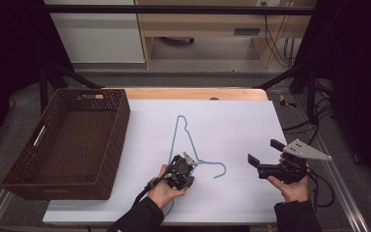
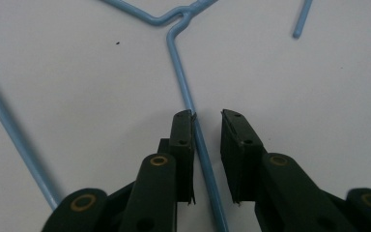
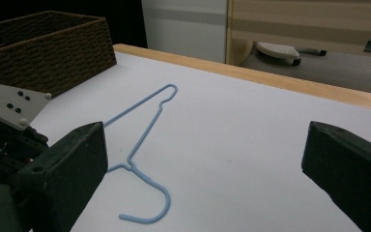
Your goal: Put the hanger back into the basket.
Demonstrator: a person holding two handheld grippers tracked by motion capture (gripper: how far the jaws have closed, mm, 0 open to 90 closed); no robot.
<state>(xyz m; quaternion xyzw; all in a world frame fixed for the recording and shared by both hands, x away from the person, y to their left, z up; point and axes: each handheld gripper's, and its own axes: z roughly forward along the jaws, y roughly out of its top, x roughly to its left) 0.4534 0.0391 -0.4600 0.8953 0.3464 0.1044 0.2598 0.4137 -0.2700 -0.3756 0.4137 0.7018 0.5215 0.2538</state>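
Left gripper view: centre the blue wire hanger [image 2: 186, 92] between the fingers [image 2: 181, 140] before squeezing, so the thin arm cannot slip out. The left gripper [image 2: 207, 145] is narrowed around it, one pad touching. The hanger lies flat on the counter [image 1: 241, 125]; the right gripper [image 1: 265, 152] stands wide, well apart.

Readable text: none is showing anywhere in the three views.
Hanger [image 1: 188, 145]: no label or brand is appearing on its blue wire.
Basket [image 1: 121, 121], left of the hanger: no tag or sign is showing on its woven wall.
Counter [image 1: 241, 121] around the hanger: its white sheet is carrying no print or numbers.
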